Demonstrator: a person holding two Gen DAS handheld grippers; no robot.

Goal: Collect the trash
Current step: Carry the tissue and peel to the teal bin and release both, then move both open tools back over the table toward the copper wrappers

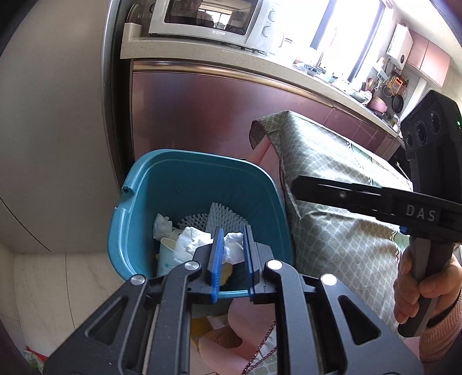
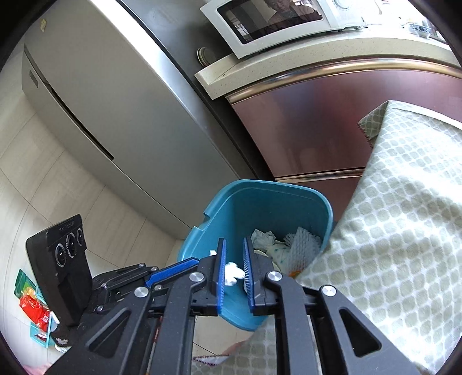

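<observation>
A teal bin [image 1: 184,173] stands on the floor beside the table, with crumpled tissues, a paper cup [image 1: 167,251] and a white foam net [image 1: 225,219] inside. My left gripper [image 1: 233,228] hangs over the bin's near rim, its blue pads shut on a crumpled white tissue [image 1: 234,248]. In the right wrist view my right gripper [image 2: 233,239] is above the same bin [image 2: 260,202], its jaws a little apart, with a small tissue scrap [image 2: 232,271] lying loosely between the pads. The left gripper [image 2: 196,261] shows at the bin's left rim. The right gripper [image 1: 297,186] reaches in from the right.
A table under a green-and-white patterned cloth [image 1: 332,173] crowds the bin's right side. Maroon cabinets [image 1: 202,115] with a microwave [image 1: 208,20] on the counter stand behind, and a grey fridge [image 2: 101,101] stands to the left. Coloured packets [image 2: 31,305] lie on the tiled floor. A person's hand [image 1: 418,288] grips the right handle.
</observation>
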